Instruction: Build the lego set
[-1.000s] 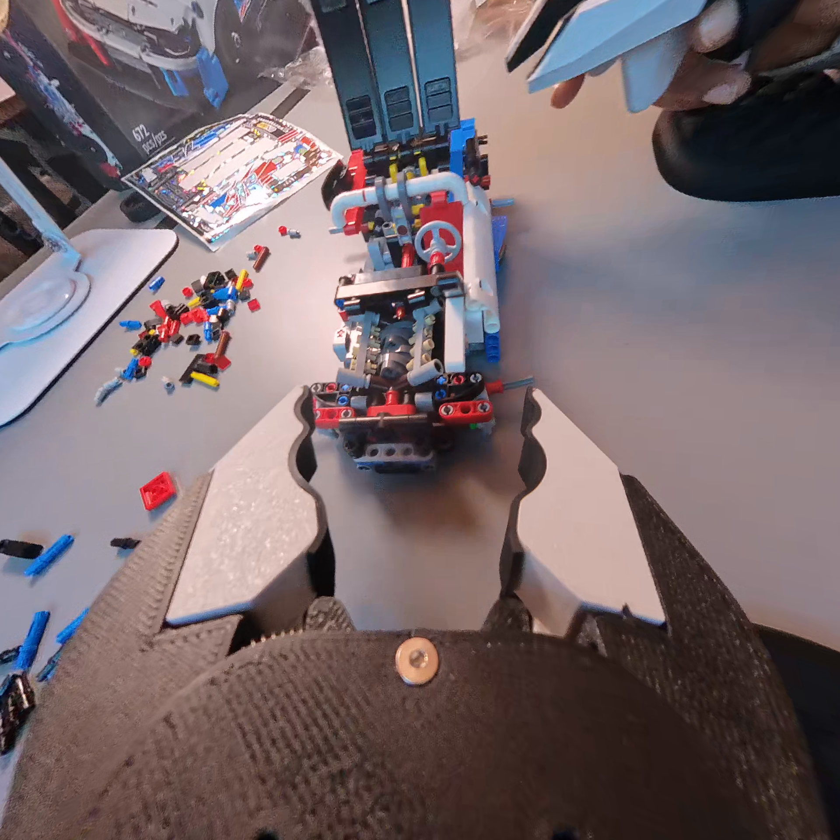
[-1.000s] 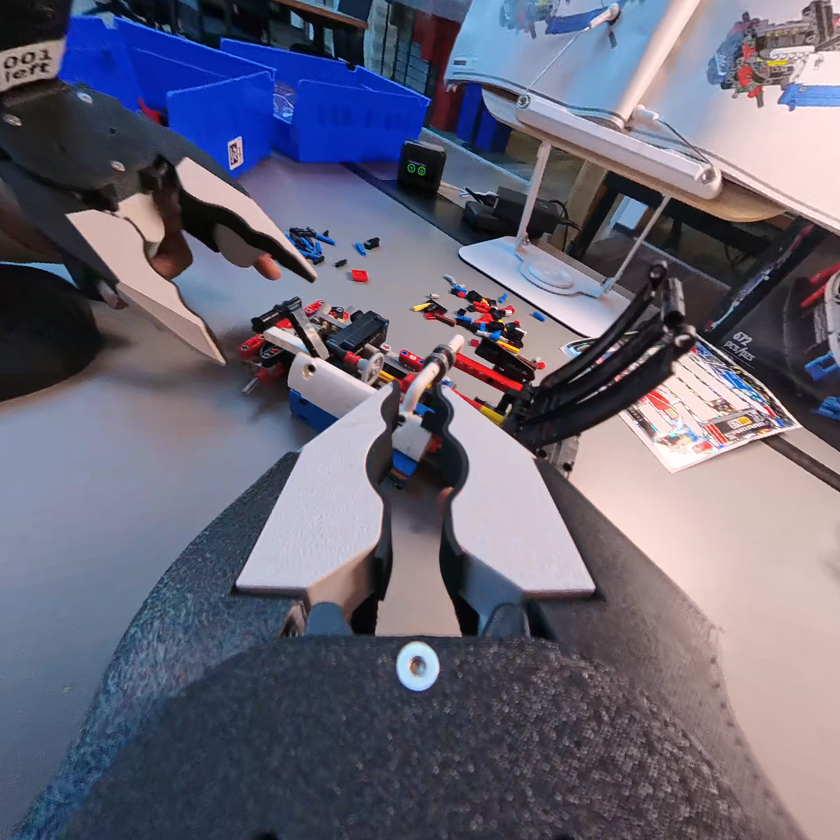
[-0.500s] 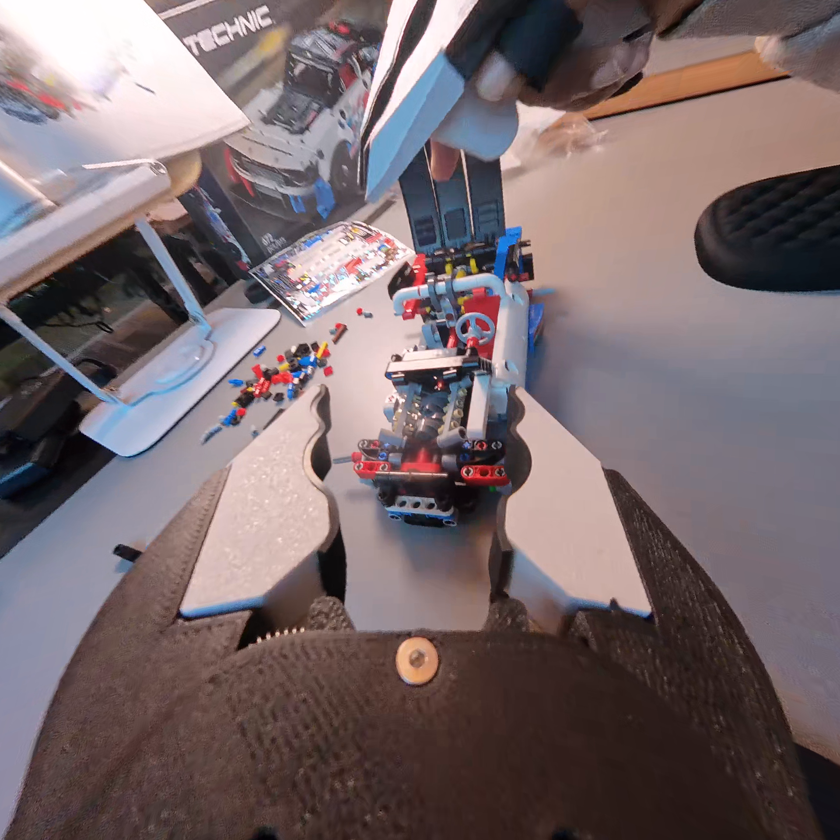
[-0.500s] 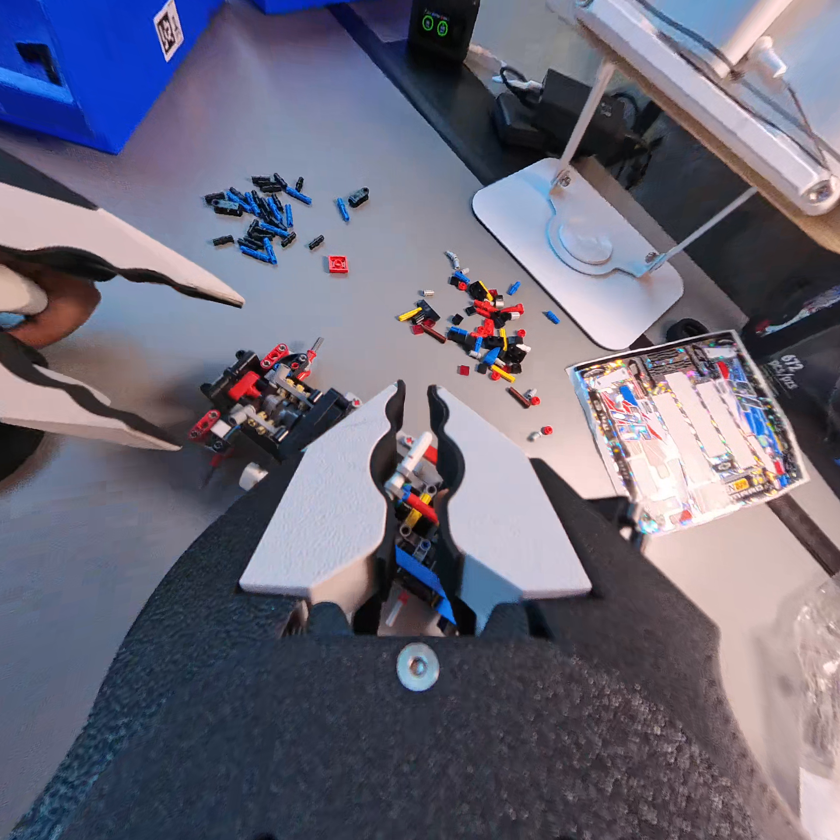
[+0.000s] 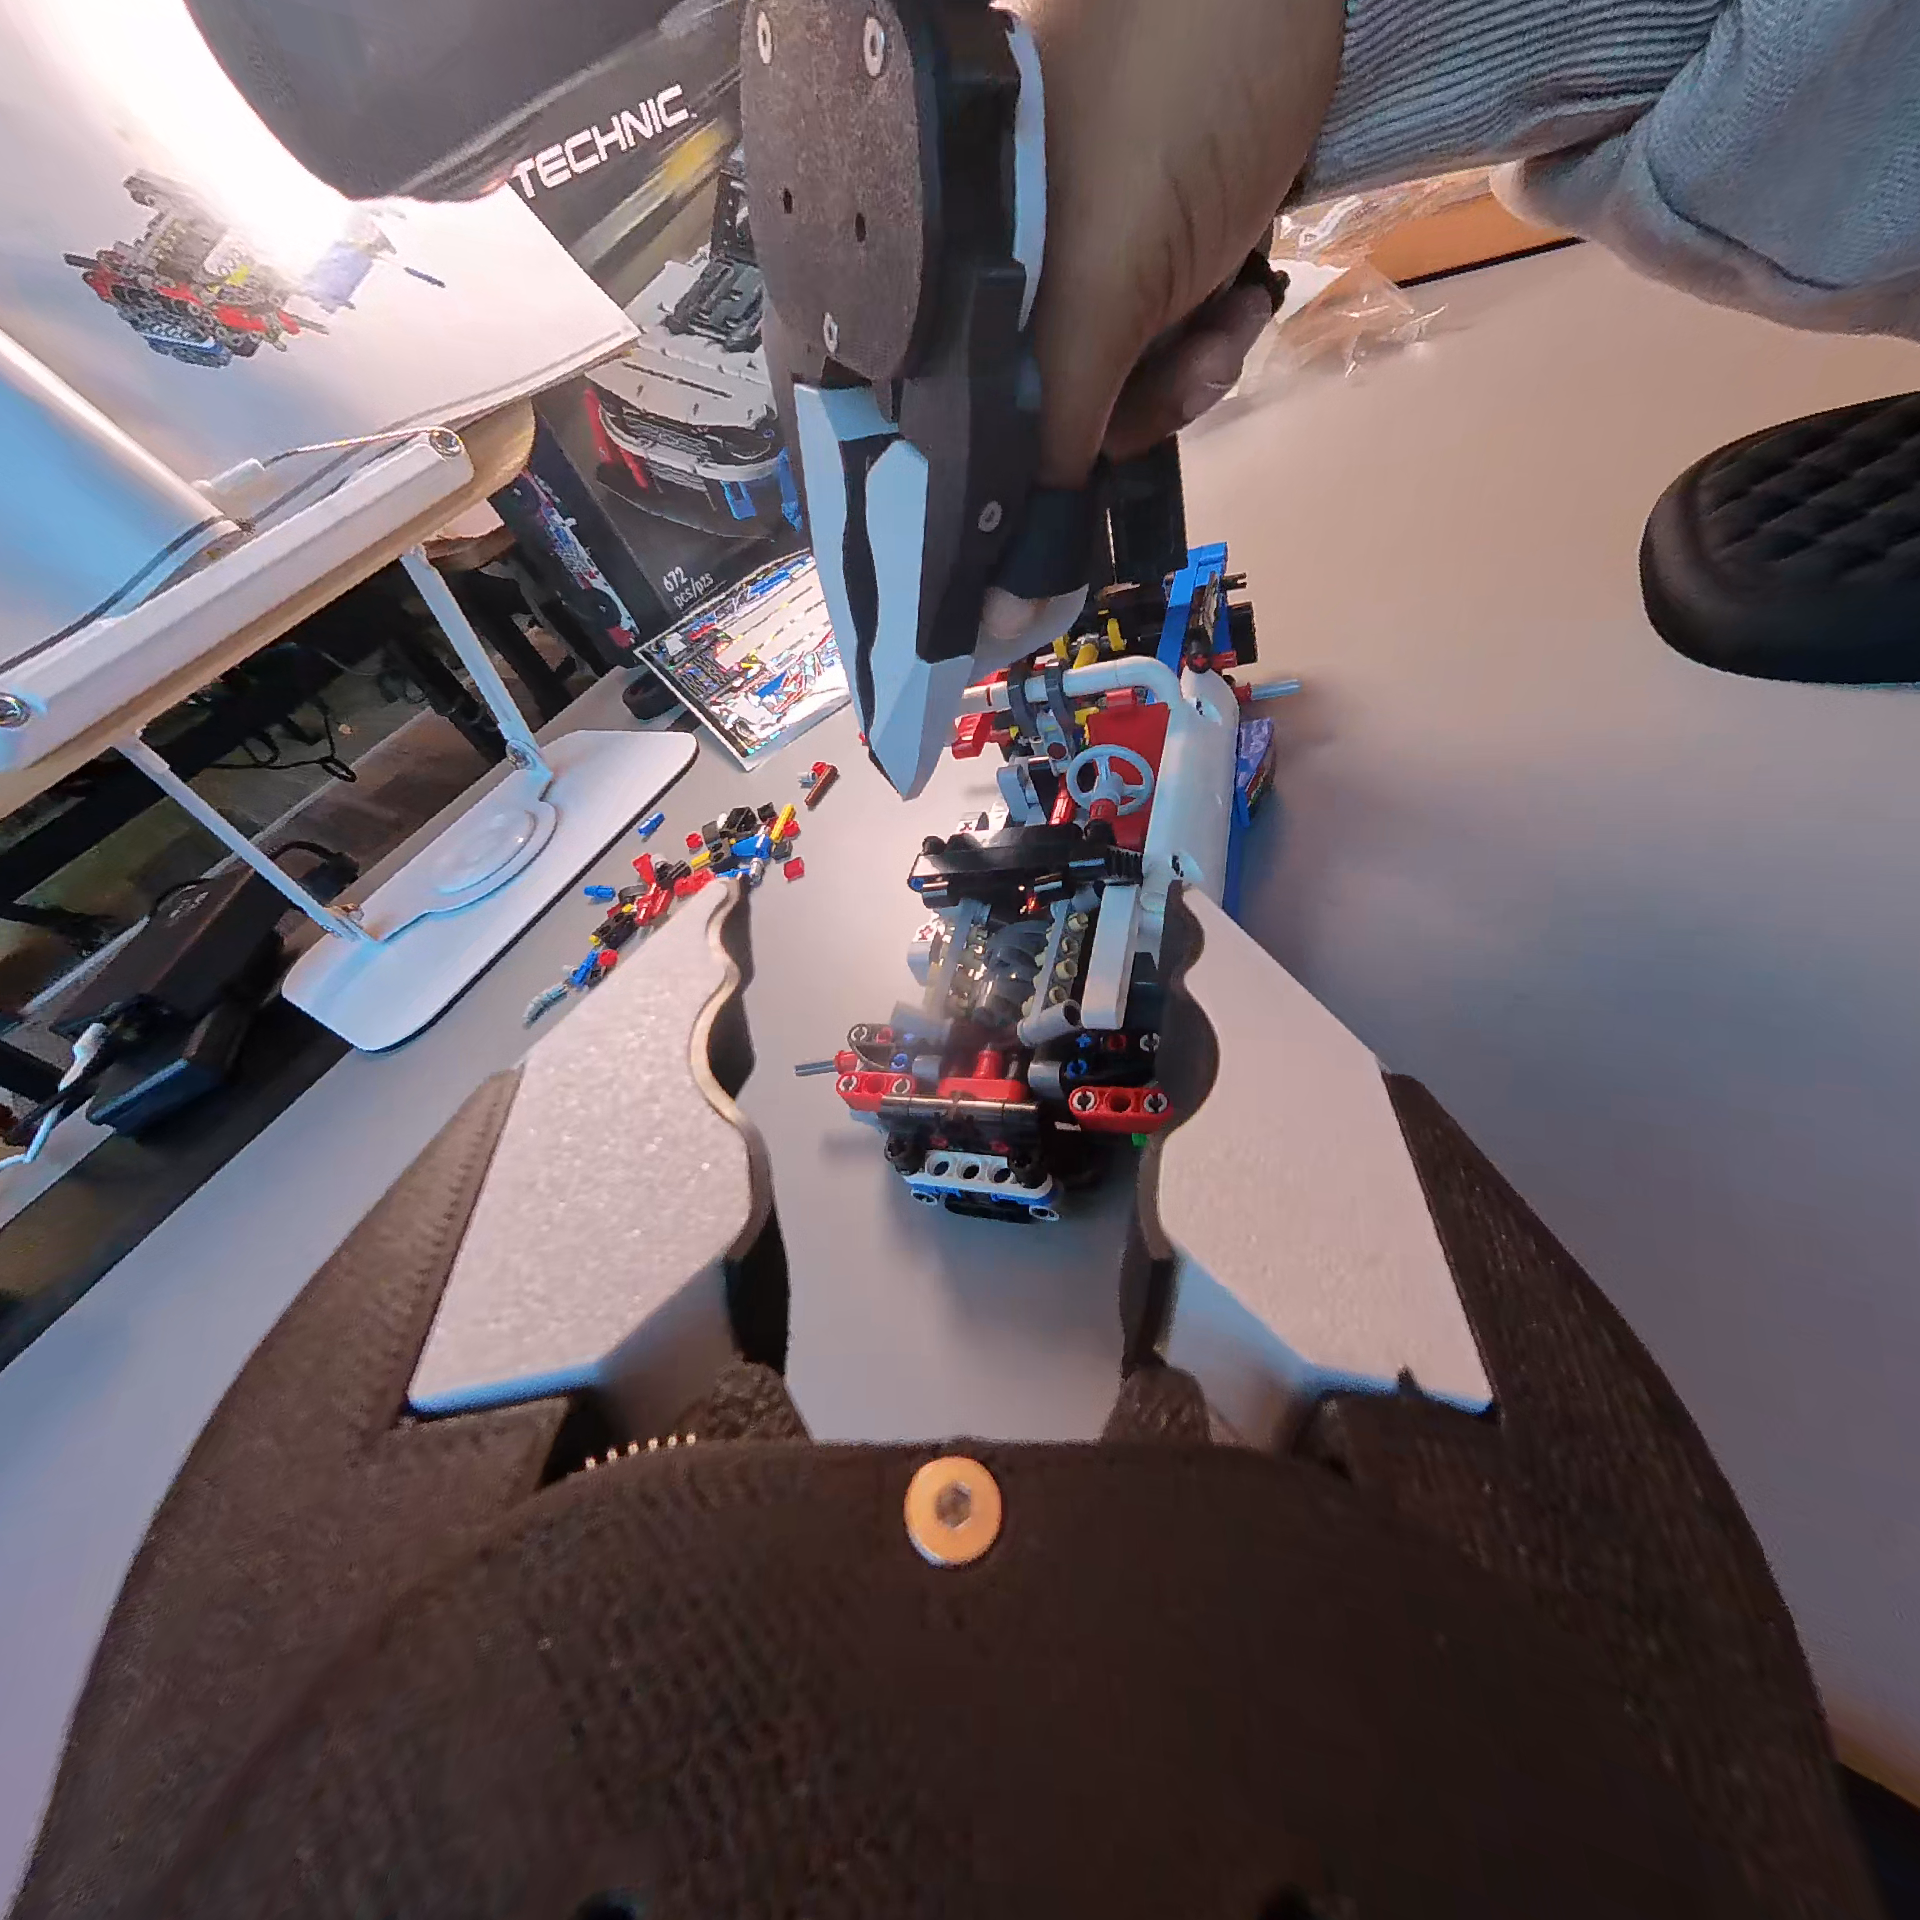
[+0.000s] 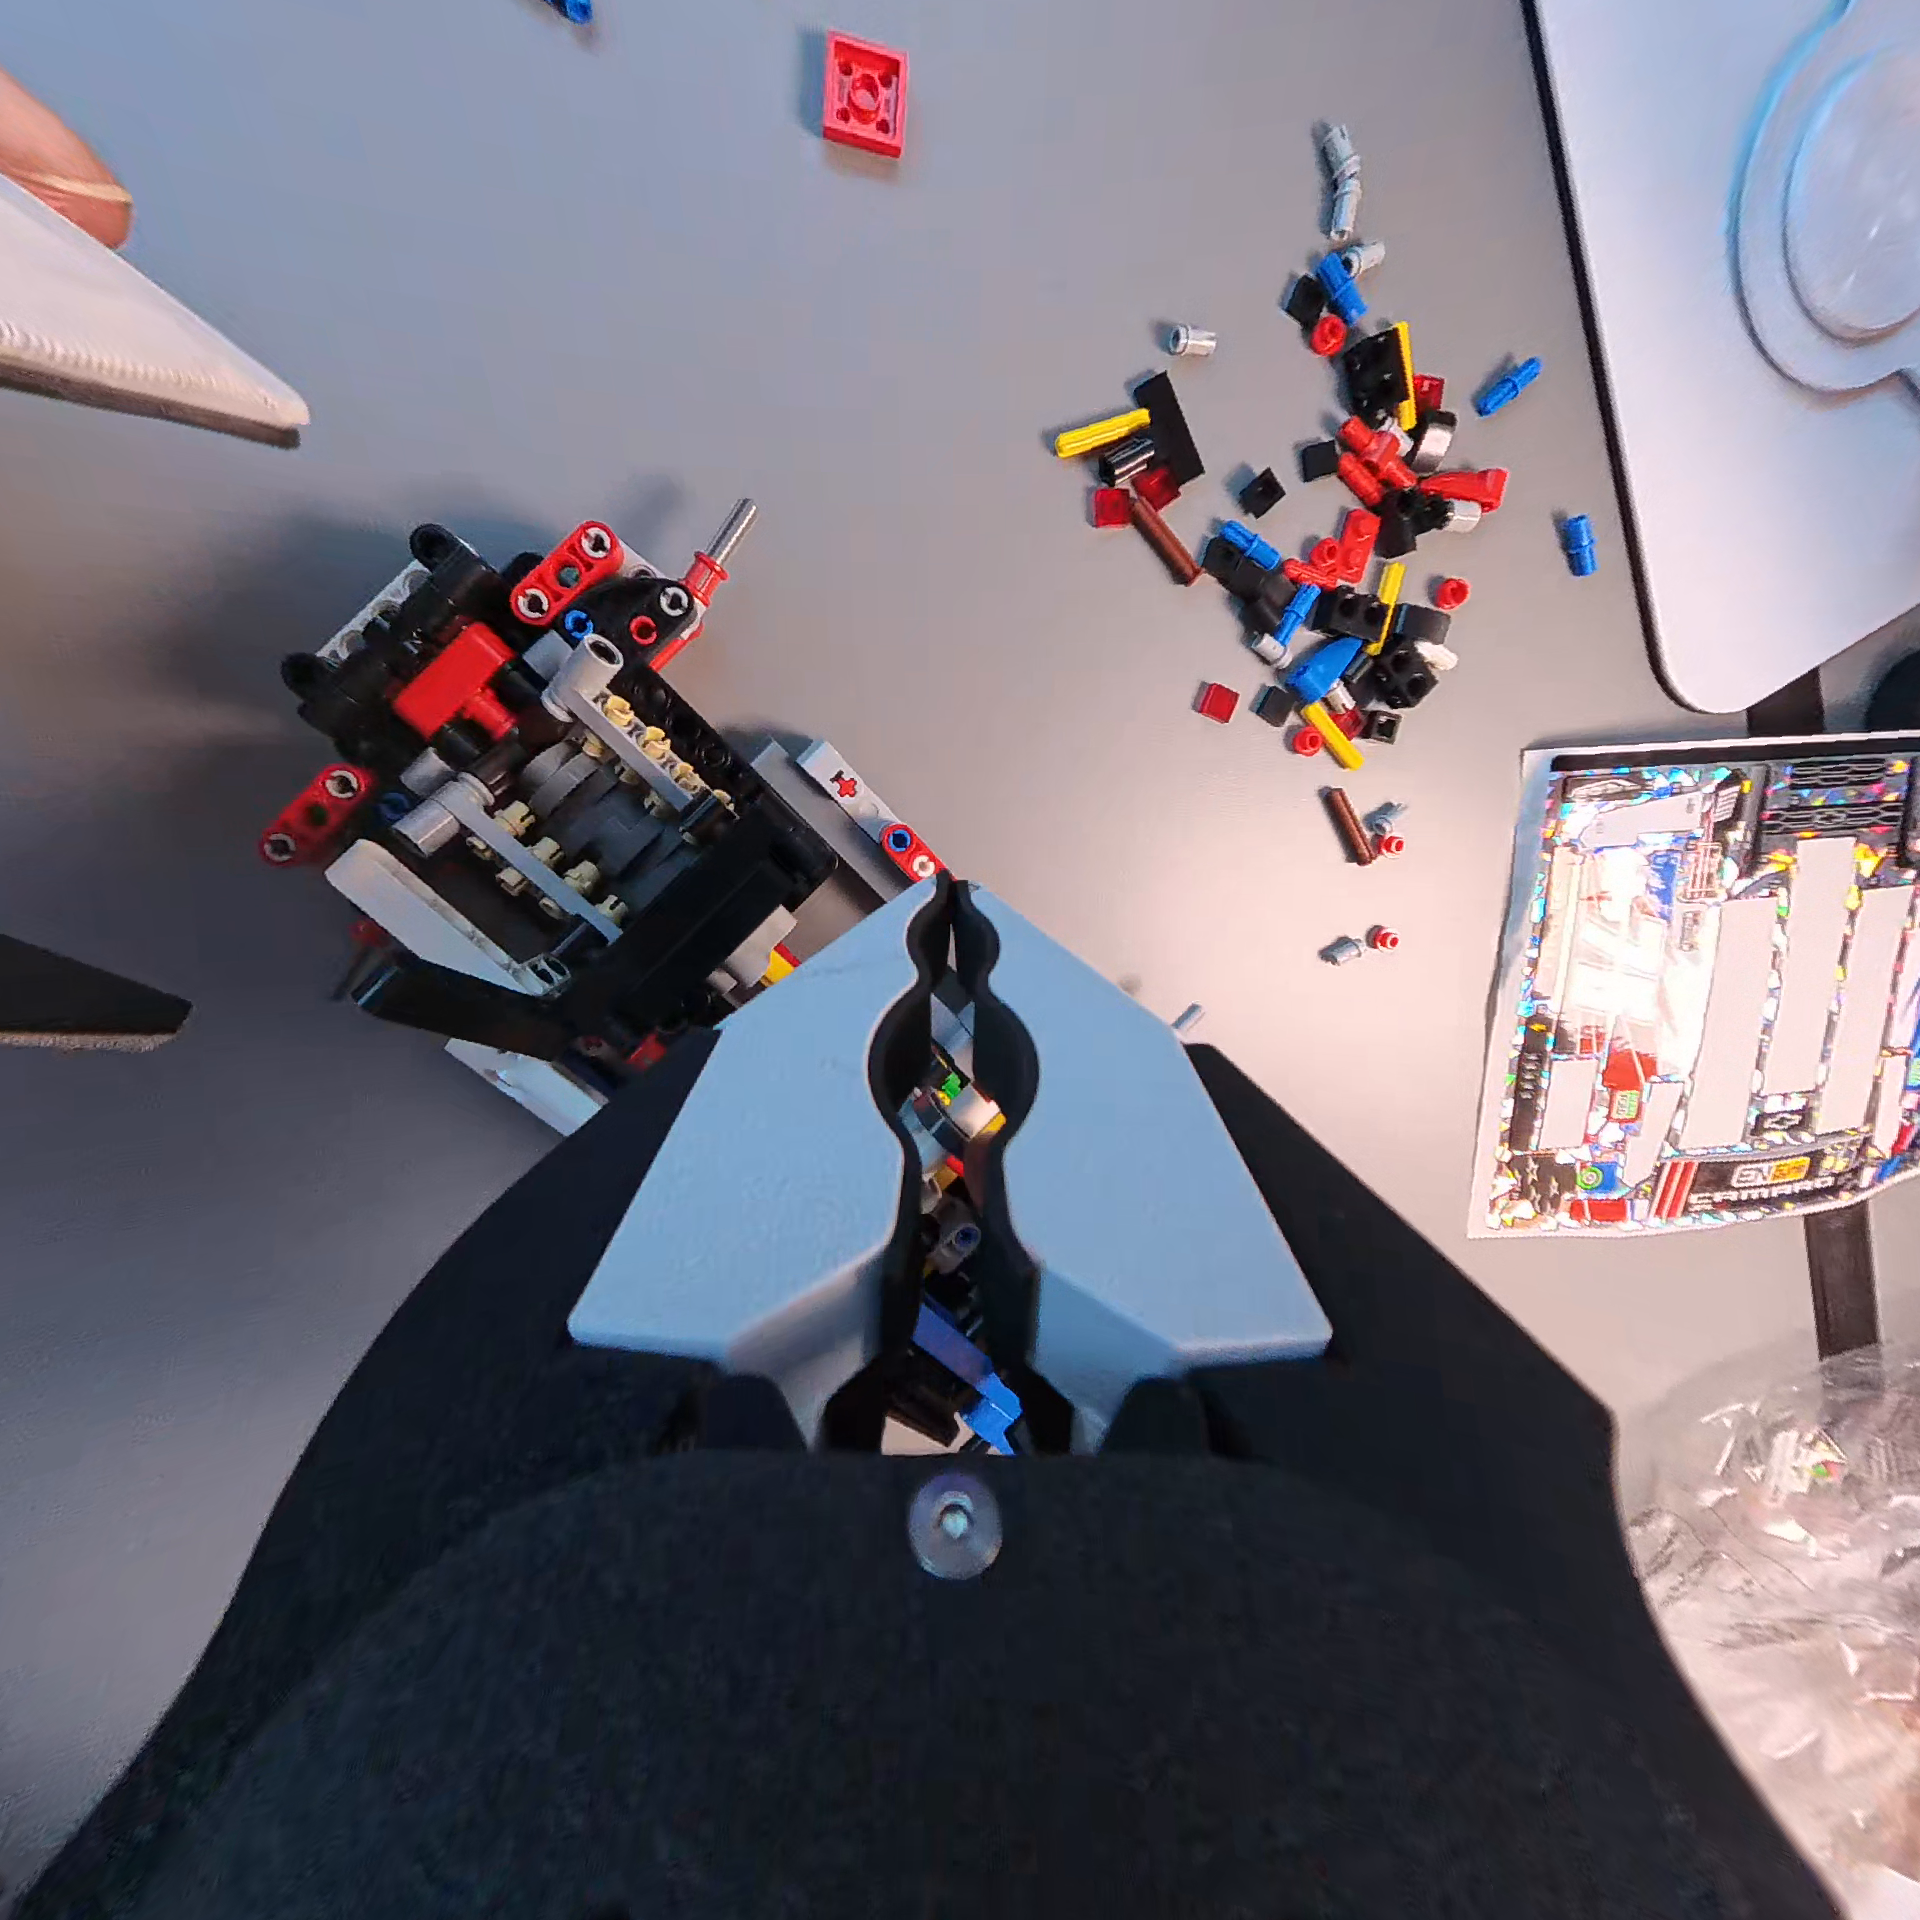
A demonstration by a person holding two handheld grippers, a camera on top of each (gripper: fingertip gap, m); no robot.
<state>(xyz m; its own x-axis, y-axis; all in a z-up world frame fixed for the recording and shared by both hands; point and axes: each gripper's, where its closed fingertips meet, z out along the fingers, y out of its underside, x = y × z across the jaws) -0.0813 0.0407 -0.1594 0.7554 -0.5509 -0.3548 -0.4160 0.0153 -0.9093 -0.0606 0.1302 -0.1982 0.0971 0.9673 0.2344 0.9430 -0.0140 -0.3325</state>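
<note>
The part-built lego car (image 5: pixel 1049 935) stands on the grey table (image 5: pixel 1558 935), with a red and black front, a white steering wheel and white side beams. My left gripper (image 5: pixel 951 914) is open and its fingers straddle the car's front; the right finger (image 5: pixel 1278 1143) is close beside the car and the left finger stands apart. My right gripper (image 6: pixel 951 894) is shut and points straight down over the car's middle (image 6: pixel 561 790). In the left wrist view a hand holds it above the car's cabin, tip (image 5: pixel 904 769) at the left side. I see nothing held in it.
A pile of small loose pieces (image 6: pixel 1351 540) lies left of the car, with a red square plate (image 6: pixel 864 94) farther off. A sticker sheet (image 6: pixel 1704 987), a white lamp base (image 5: pixel 488 862), the set box (image 5: pixel 665 436), an instruction booklet (image 5: pixel 260 291) and a plastic bag (image 6: pixel 1787 1558) surround it. The left gripper's tips are roughly 10 cm from the right gripper's. Both grippers' tips are roughly 15 cm from the red square plate (image 6: pixel 864 94).
My right gripper has risen and swung over the car to point straight down, and its jaws have closed fully. My left gripper has tilted up and narrowed around the car's front.
</note>
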